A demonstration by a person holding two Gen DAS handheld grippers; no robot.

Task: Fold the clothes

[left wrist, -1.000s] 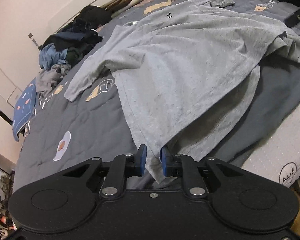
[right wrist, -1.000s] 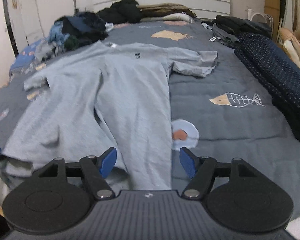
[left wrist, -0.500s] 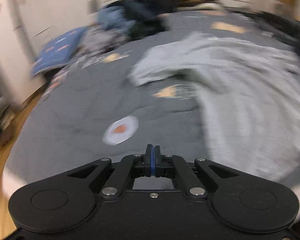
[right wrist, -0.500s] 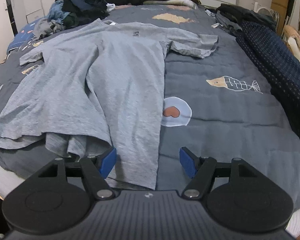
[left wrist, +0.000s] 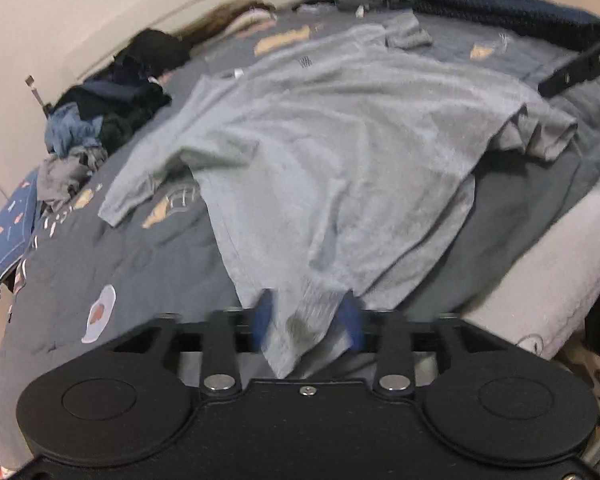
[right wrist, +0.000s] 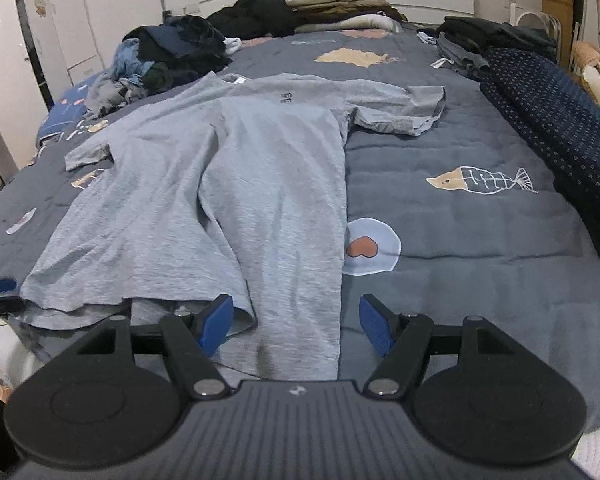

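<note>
While its blue pads are moving apart, the left gripper (left wrist: 306, 322) has the hem corner of the grey T-shirt (left wrist: 340, 152) lying loose between them; neither pad presses on the cloth.

Item, right gripper (right wrist: 296, 326): jaws spread wide, nothing clamped; the shirt's hem (right wrist: 296, 344) lies flat in the gap, nearer the left-hand pad.

Item, grey T-shirt: spread lengthwise ahead of both grippers on the quilt (right wrist: 480, 280), collar at the far end. One long side is folded in over the body, with its lower edge rumpled just ahead of the right gripper's left-hand pad. One sleeve (right wrist: 400, 114) lies out flat, far ahead and to the right of the right gripper; the other sleeve (left wrist: 140, 188) lies ahead and to the left of the left gripper.

Item, unfolded clothes pile (right wrist: 168, 60): far ahead, left of the shirt.

Item, dark dotted blanket (right wrist: 560, 128): ahead on the right side.

Item, folded dark garments (right wrist: 480, 44): far ahead on the right, beyond the blanket.
</note>
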